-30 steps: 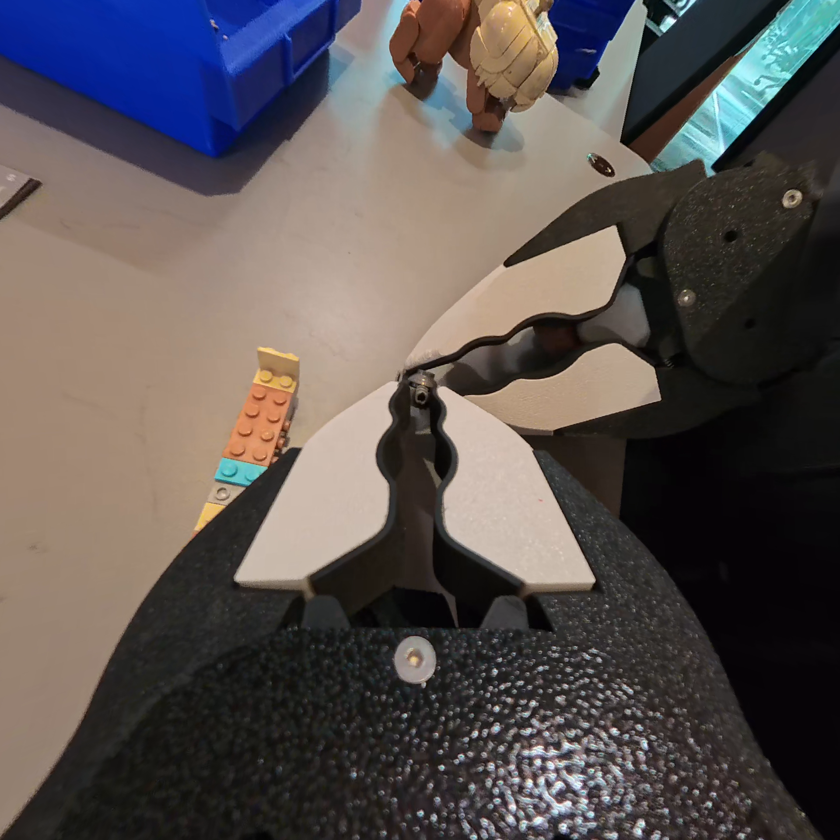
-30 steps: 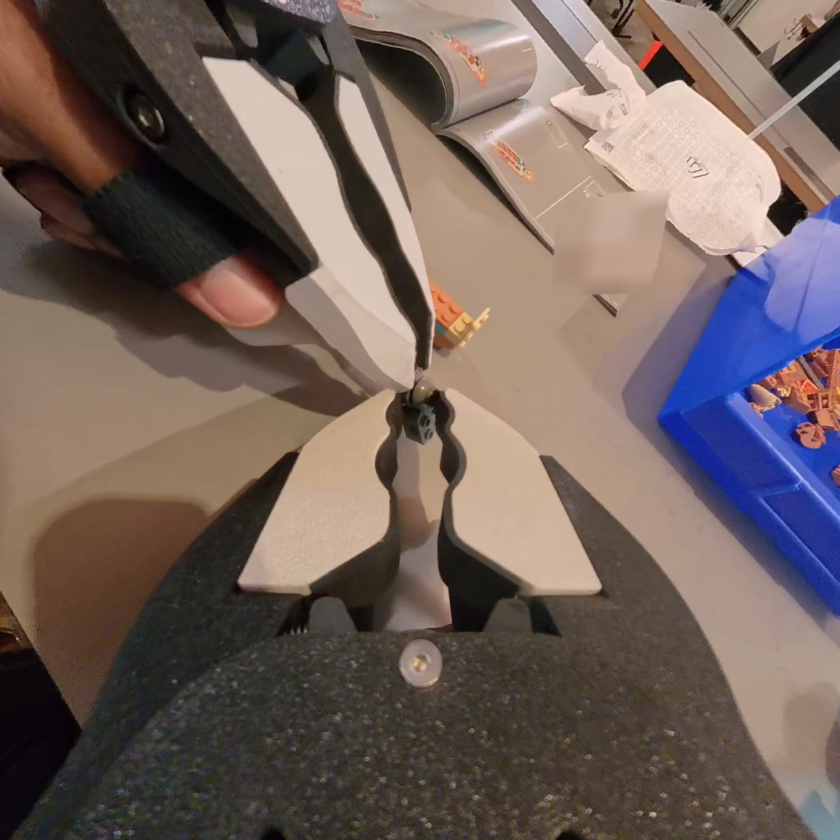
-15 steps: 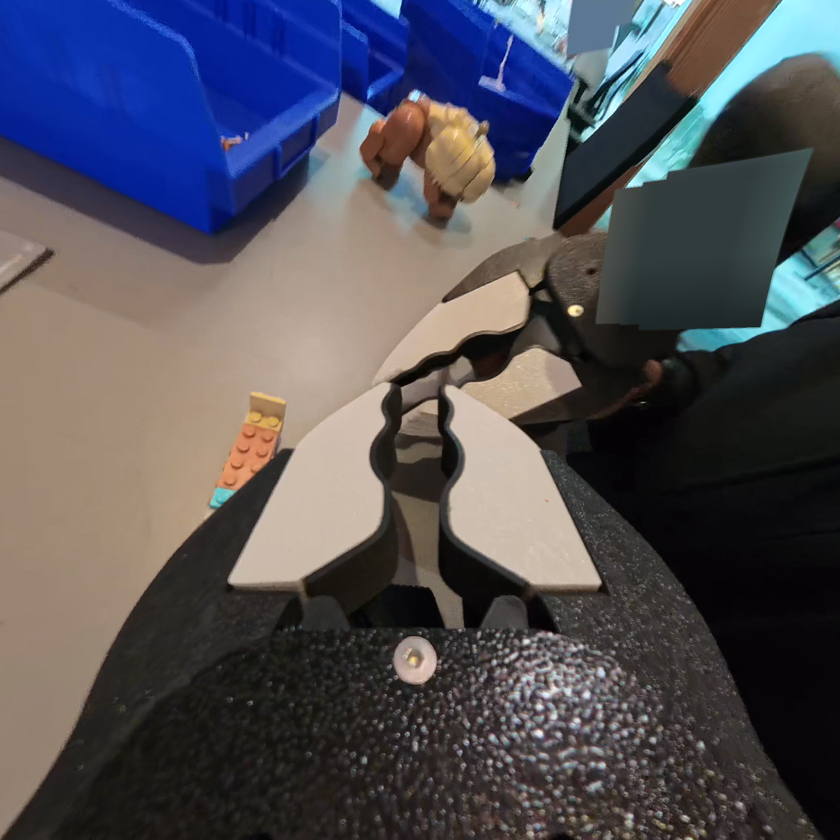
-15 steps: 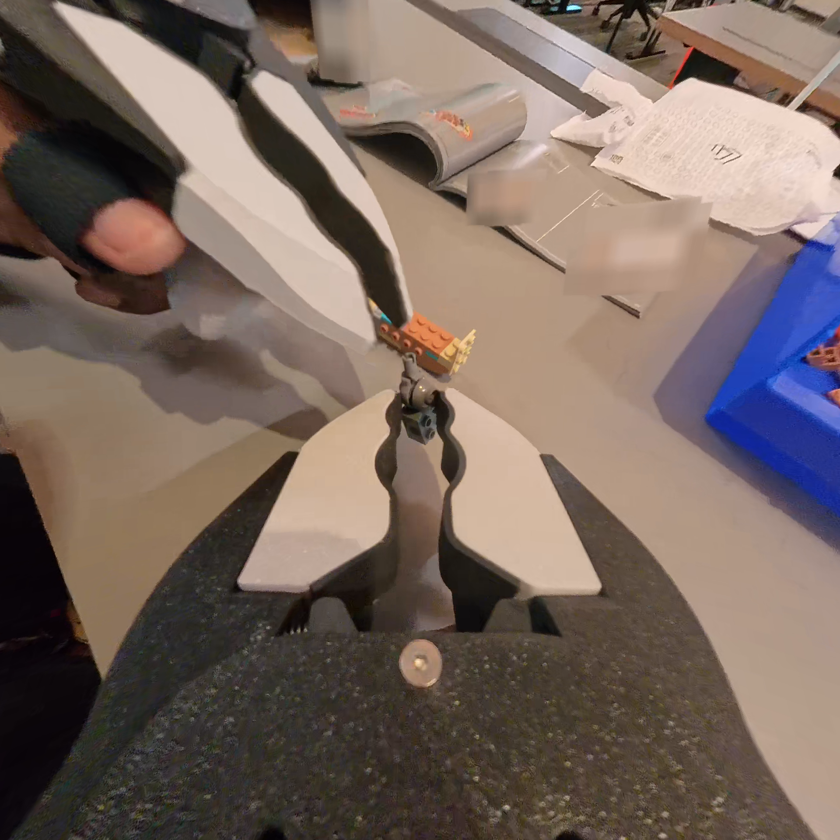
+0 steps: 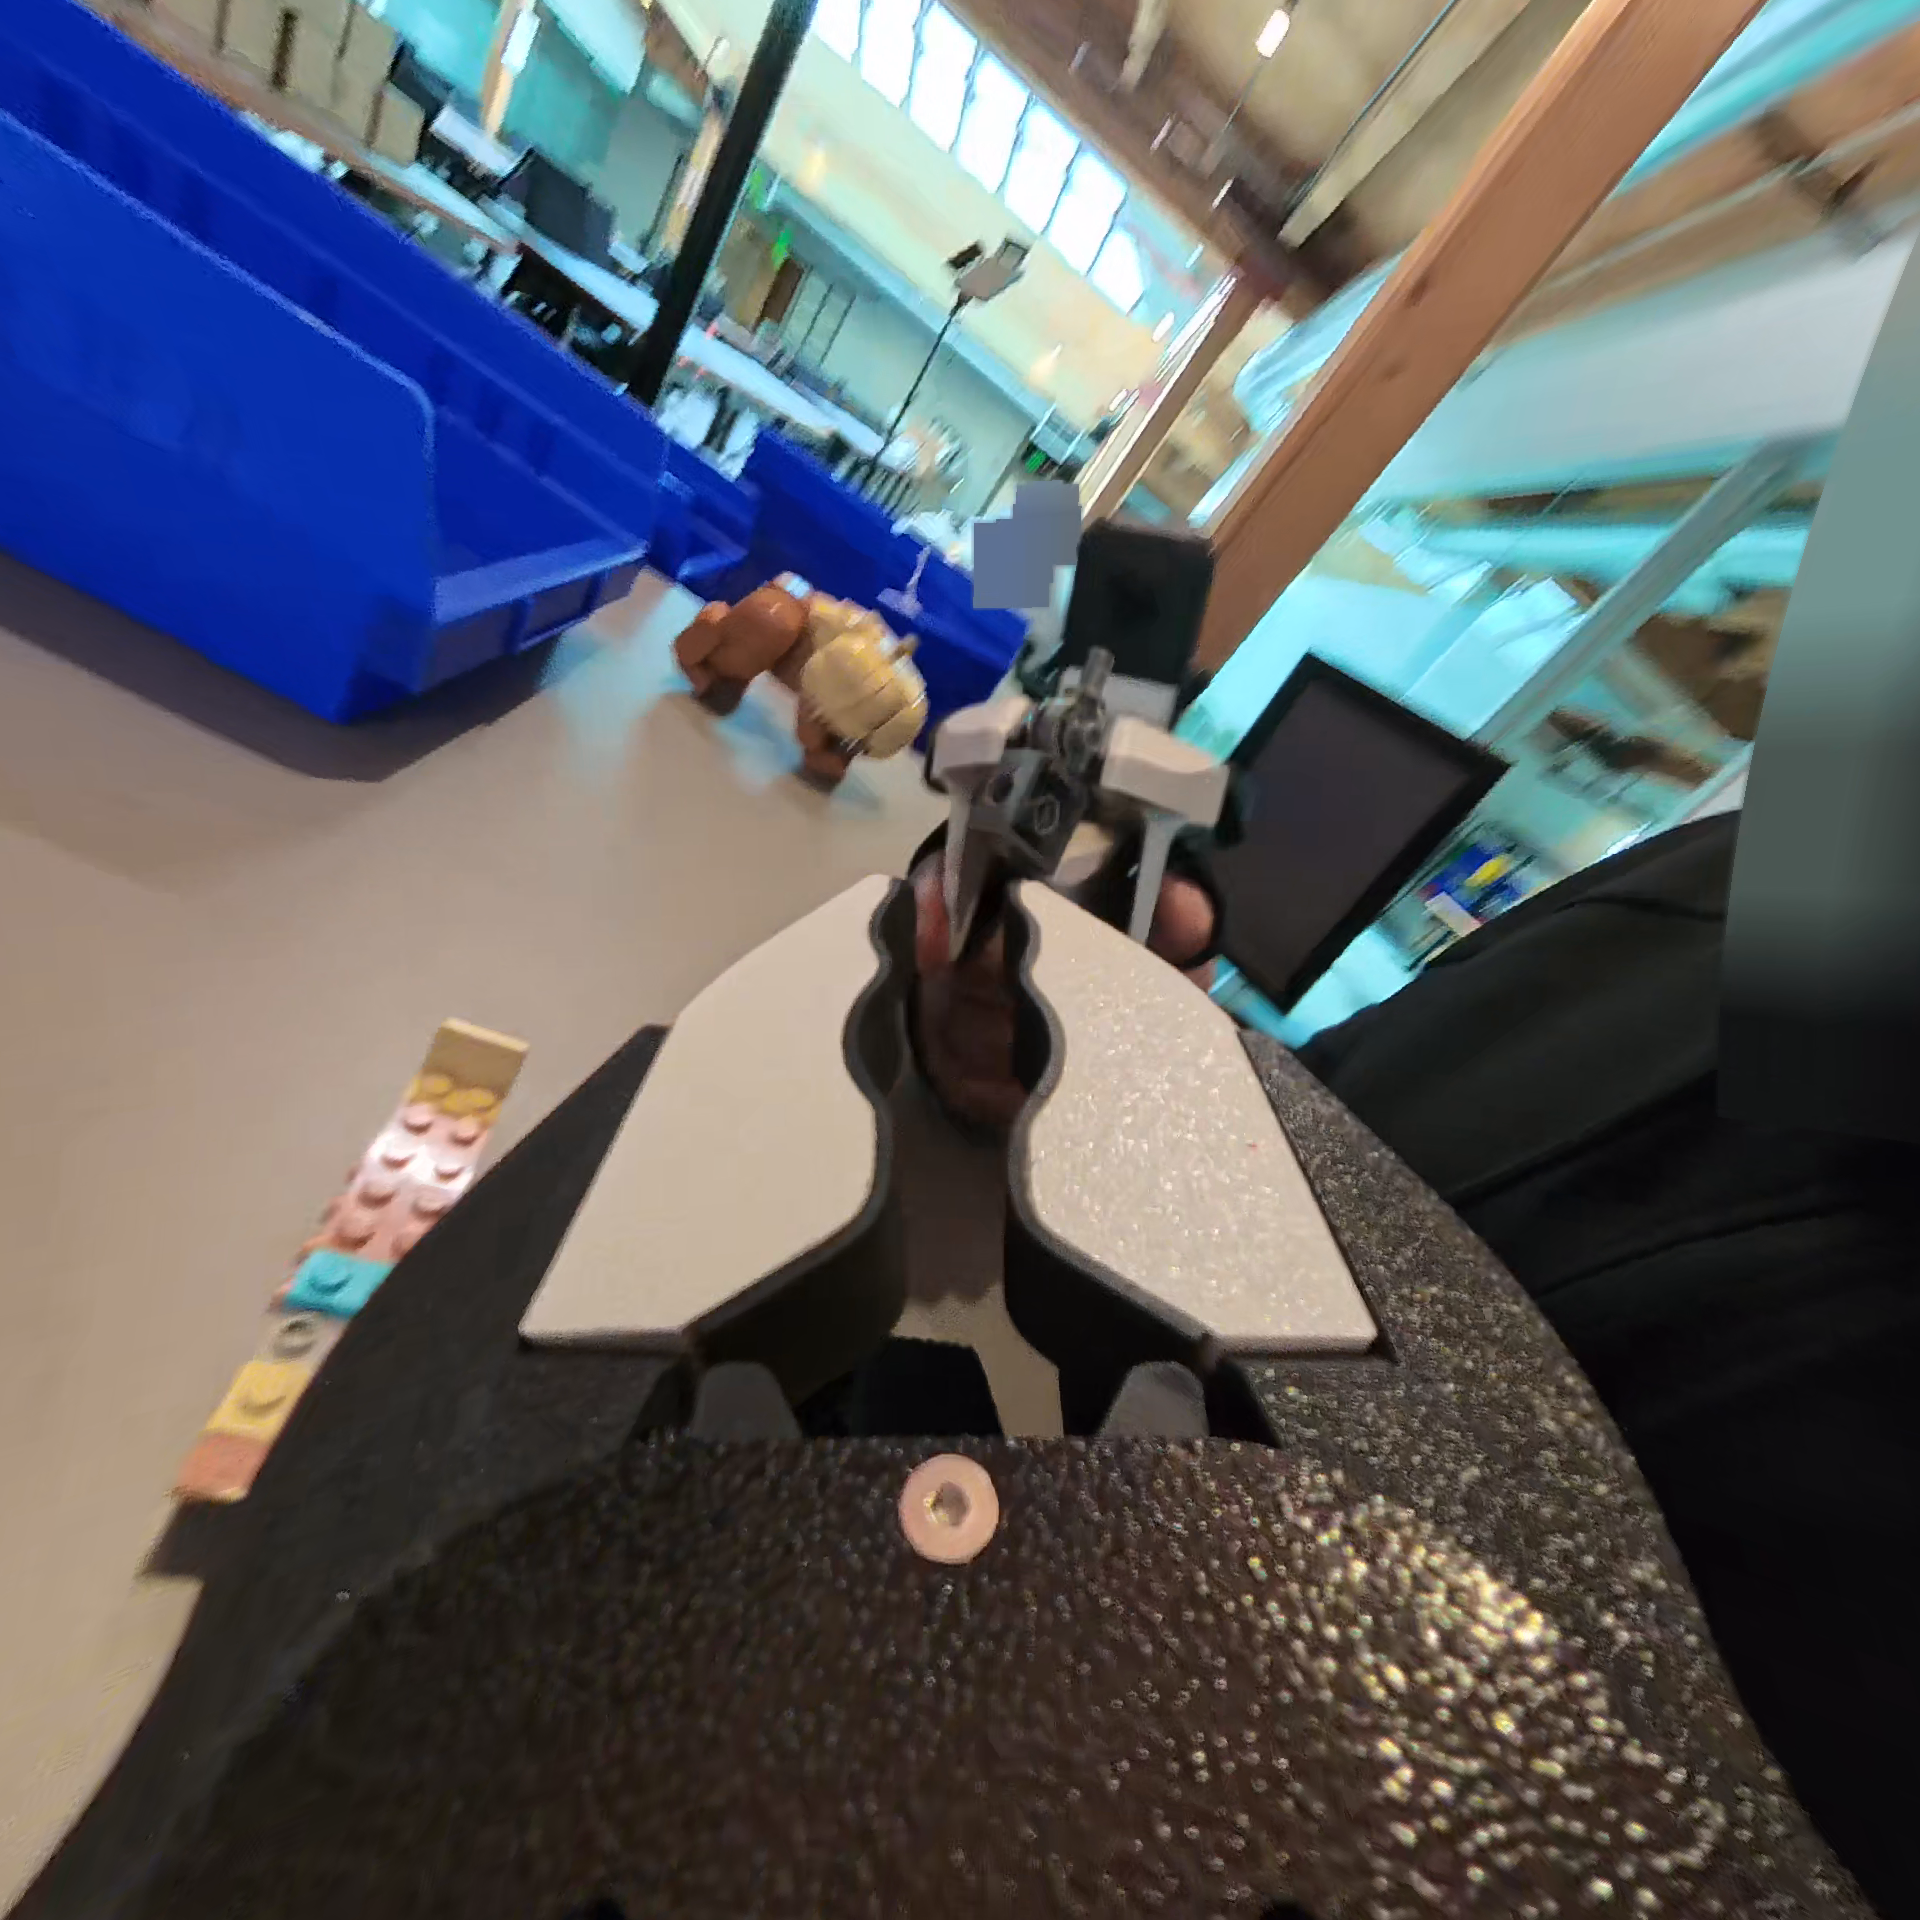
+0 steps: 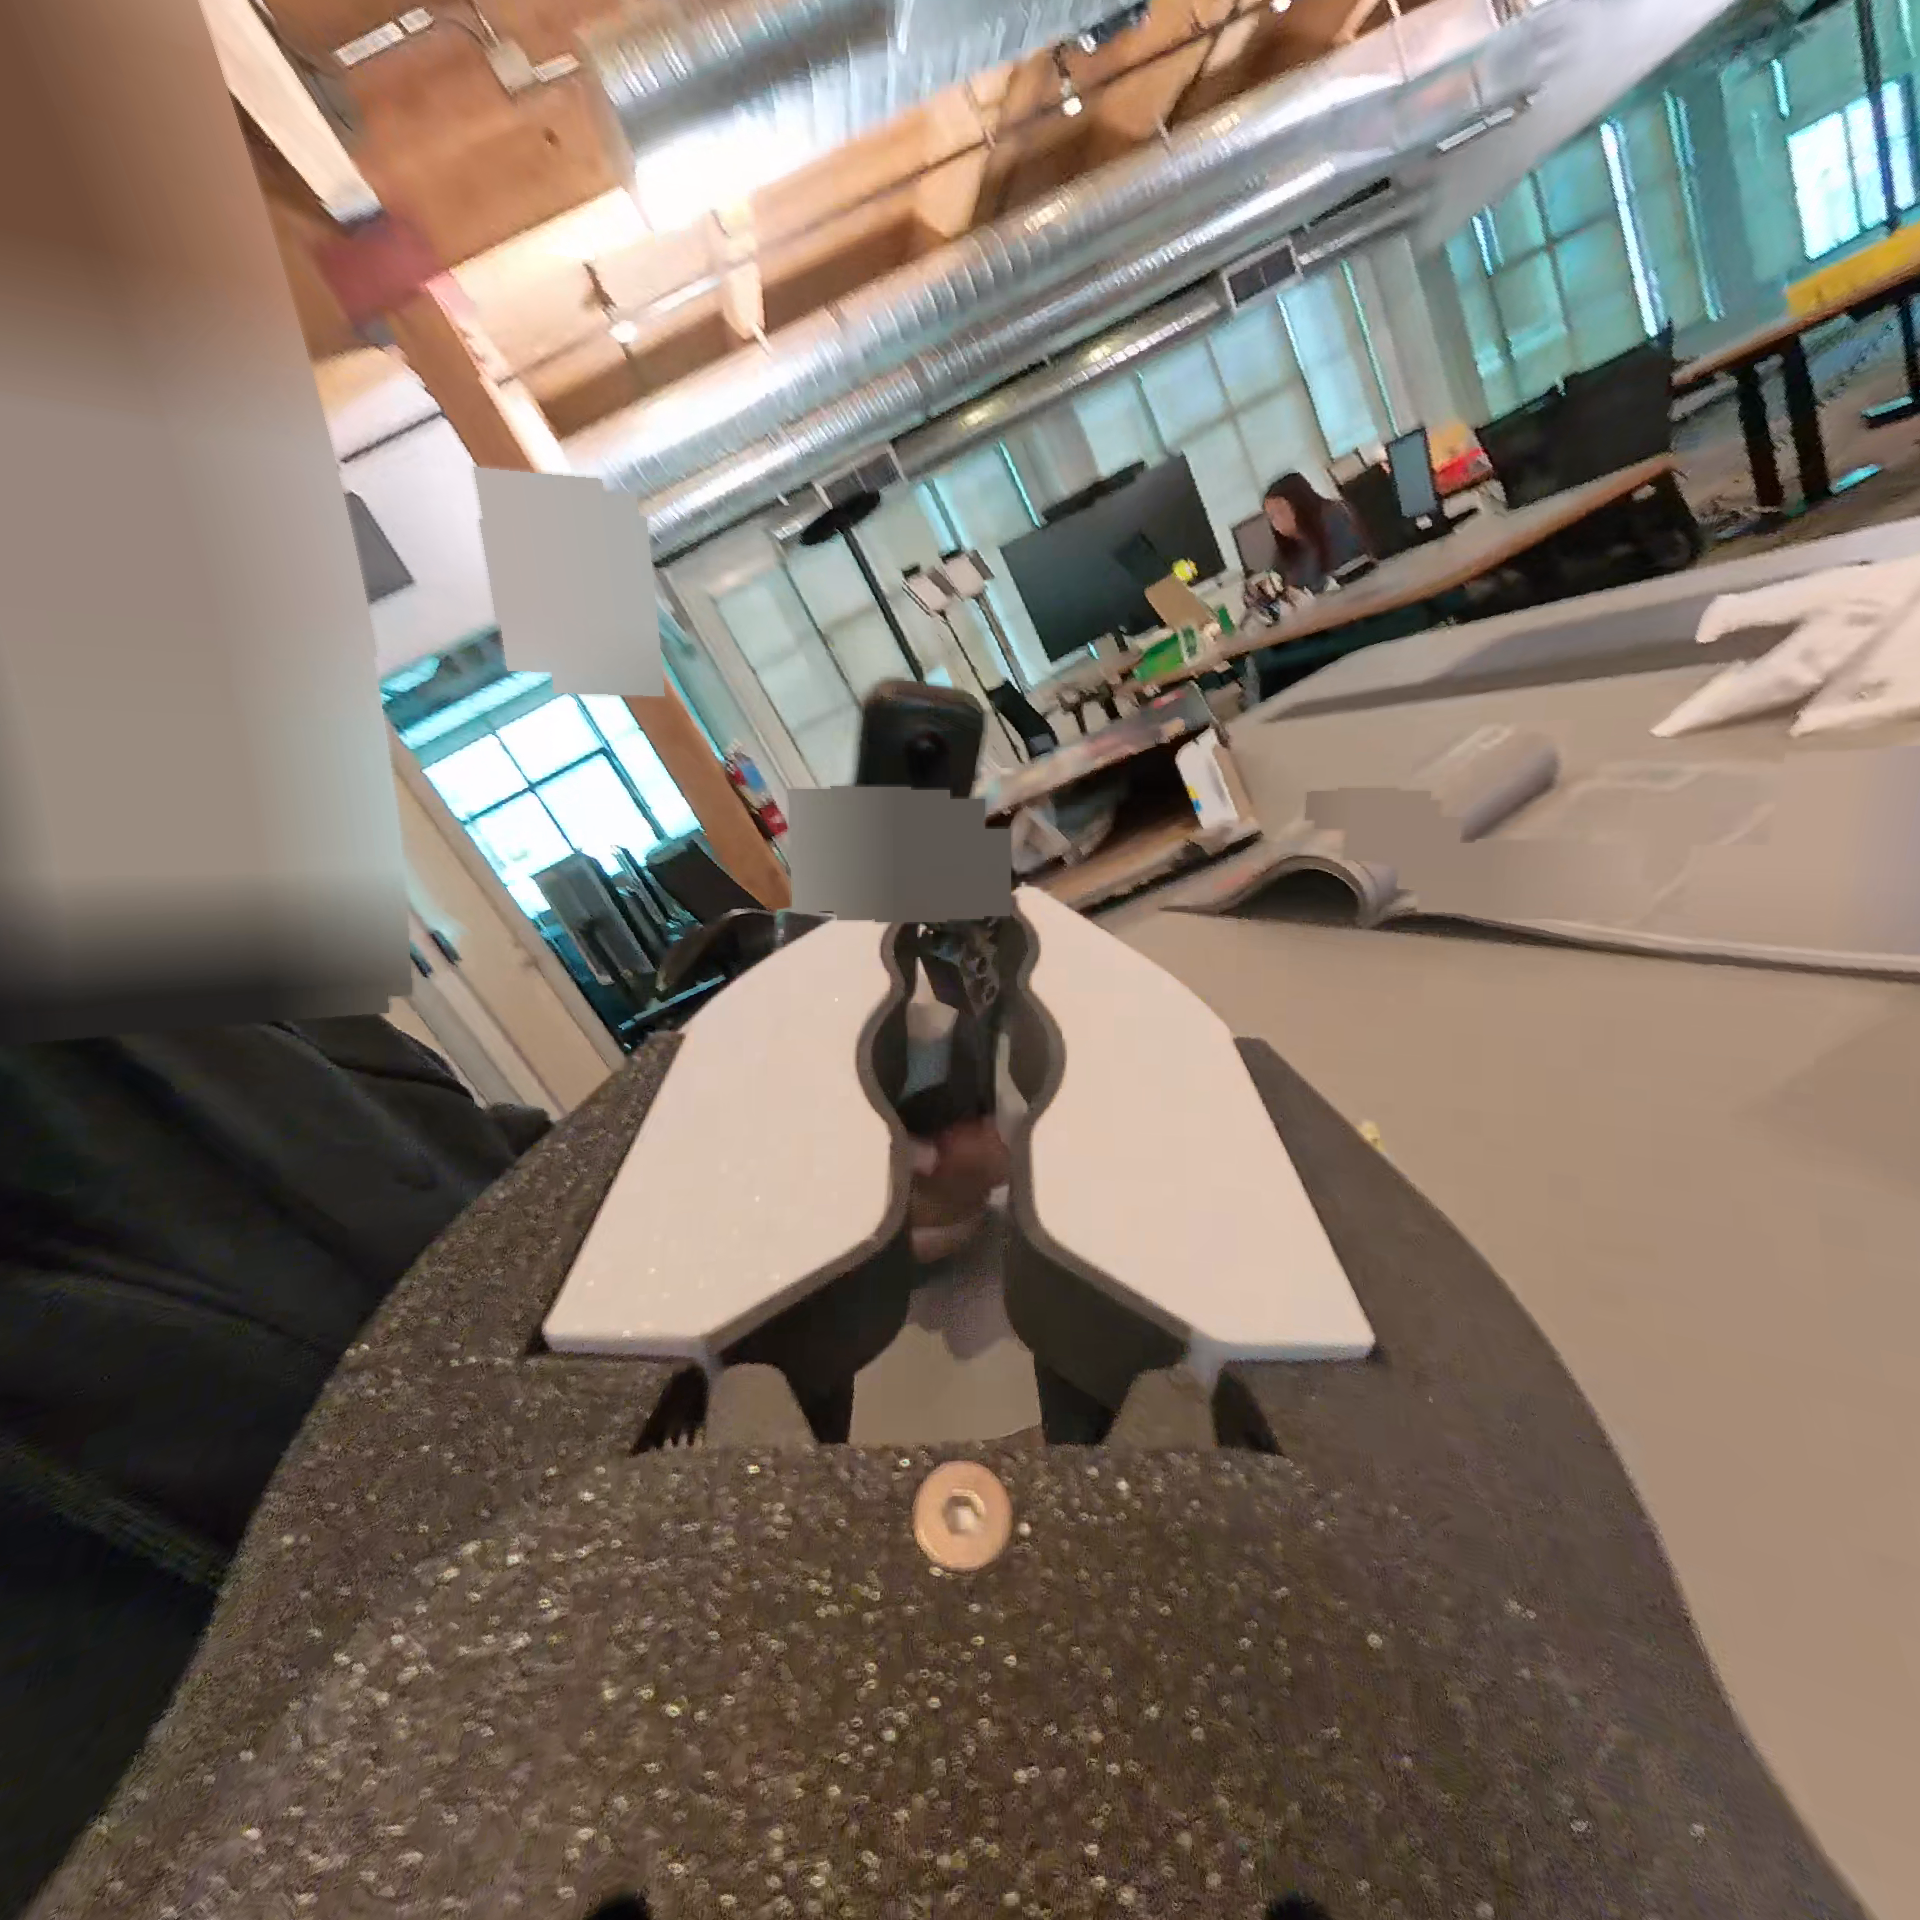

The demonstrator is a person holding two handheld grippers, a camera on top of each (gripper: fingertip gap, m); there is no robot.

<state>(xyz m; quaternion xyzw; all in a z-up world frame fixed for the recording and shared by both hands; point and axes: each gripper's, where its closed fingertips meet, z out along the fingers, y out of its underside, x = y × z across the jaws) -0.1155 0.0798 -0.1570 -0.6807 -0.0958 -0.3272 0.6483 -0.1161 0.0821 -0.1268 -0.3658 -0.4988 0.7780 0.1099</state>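
While a grey bench [image 5: 260, 935] carries blue bins [image 5: 312, 488] at its far edge, the right gripper [image 5: 1049, 769] clamps a small dark grey brick piece [image 5: 1044, 800]; the left gripper's [image 5: 956, 914] jaws stand apart, bare.

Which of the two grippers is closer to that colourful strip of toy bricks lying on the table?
Left. The left gripper hangs just right of the brick strip; the right gripper sits farther beyond, raised.
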